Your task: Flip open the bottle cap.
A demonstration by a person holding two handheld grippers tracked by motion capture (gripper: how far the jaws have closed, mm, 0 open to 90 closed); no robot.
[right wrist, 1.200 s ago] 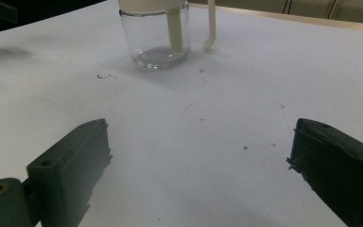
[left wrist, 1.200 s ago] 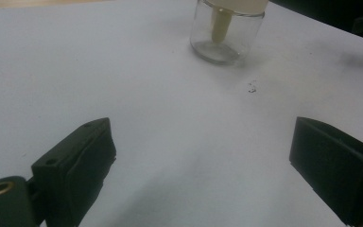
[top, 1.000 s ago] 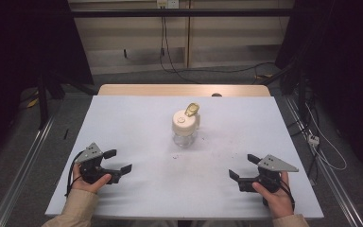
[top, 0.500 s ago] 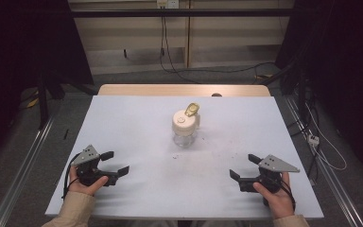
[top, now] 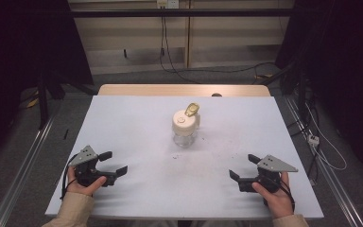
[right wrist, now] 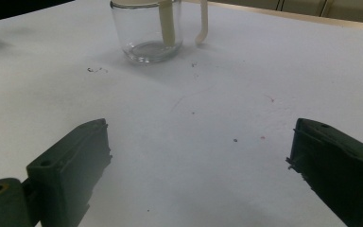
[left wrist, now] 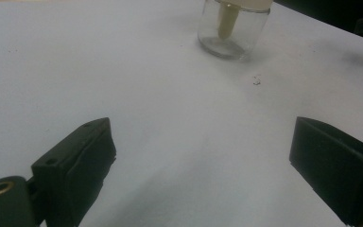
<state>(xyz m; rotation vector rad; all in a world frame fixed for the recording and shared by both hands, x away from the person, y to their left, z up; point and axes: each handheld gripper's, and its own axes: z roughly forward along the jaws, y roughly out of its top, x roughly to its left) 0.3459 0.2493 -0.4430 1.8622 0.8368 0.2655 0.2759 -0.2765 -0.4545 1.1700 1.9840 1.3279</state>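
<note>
A white worktop [top: 137,123] is lying bare-edged — dark cables [top: 170,52] are trailing across the floor [top: 123,78] behind it.

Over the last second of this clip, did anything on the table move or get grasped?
The left gripper drew back a little toward the person's edge of the table, jaws wide apart and empty. The right gripper stayed where it was, also open and empty. The glass jar with its cream lid has not moved from the middle of the white table; nothing was grasped.

tan sleeves [top: 73,213], black jaws, grey plates
</note>
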